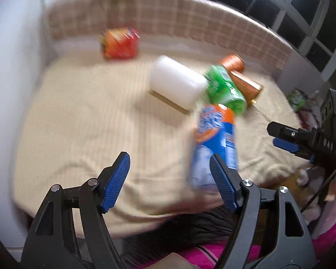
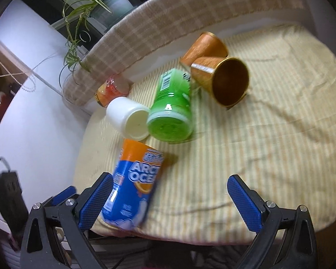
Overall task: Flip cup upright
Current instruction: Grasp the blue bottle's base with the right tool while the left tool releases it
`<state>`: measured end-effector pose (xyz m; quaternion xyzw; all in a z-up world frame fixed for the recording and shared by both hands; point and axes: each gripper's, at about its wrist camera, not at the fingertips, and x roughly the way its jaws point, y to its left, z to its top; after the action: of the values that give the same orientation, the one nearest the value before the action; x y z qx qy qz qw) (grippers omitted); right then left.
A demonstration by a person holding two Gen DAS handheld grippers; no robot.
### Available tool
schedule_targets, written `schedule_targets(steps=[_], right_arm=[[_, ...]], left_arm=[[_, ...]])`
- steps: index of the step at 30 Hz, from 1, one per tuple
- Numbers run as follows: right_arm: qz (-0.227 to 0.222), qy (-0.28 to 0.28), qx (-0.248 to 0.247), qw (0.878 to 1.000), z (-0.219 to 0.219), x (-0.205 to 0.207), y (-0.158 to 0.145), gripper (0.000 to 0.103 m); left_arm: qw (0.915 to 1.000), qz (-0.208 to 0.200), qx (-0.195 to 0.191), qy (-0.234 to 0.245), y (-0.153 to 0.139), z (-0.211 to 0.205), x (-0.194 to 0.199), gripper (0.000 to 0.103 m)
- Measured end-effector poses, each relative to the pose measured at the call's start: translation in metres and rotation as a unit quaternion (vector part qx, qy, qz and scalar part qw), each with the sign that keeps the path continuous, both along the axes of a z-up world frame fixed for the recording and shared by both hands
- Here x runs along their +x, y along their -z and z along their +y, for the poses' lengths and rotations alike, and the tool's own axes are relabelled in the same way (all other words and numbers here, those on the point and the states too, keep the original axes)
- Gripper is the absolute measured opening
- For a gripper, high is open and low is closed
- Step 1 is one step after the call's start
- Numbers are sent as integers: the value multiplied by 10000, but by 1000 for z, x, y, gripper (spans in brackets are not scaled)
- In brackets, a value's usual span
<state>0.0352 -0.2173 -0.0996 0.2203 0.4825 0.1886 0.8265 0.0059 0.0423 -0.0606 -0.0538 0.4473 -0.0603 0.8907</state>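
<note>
Writing: the blue-and-orange cup (image 2: 134, 183) reads "ARC… OCE…", cut off by blur; the green cup (image 2: 172, 109) carries a barcode.
Task cups: blue-and-orange cup at the near edge of the table (image 2: 257, 145), tilted; green cup, white cup (image 2: 128, 117) and two copper cups (image 2: 221, 78) lie on their sides mid-table.
Left claw (image 1: 170, 181): wide open, empty; blue-and-orange cup at its right finger, contact unclear.
Right claw (image 2: 170, 201): wide open, empty.
Surface: beige striped cloth.
Room: checked cushion (image 2: 168, 22) at the far edge; potted plant (image 2: 96, 4) behind; red-orange container (image 1: 119, 43) far left.
</note>
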Motion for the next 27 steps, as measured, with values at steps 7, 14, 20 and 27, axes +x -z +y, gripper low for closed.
schedule_targets(steps=[7, 14, 20, 27], right_arm=[[465, -178, 212, 9985, 24, 27, 10, 100], [827, -372, 341, 9953, 47, 47, 20, 97], [1132, -546, 375, 9914, 62, 60, 30, 92], [1332, -673, 267, 9884, 74, 70, 42, 75]], left_arm=[[9974, -445, 353, -437, -11, 21, -24, 76], [9976, -434, 213, -498, -10, 29, -33, 76], [9983, -332, 113, -474, -3, 29, -36, 76], [9983, -316, 59, -478, -1, 29, -38, 76]])
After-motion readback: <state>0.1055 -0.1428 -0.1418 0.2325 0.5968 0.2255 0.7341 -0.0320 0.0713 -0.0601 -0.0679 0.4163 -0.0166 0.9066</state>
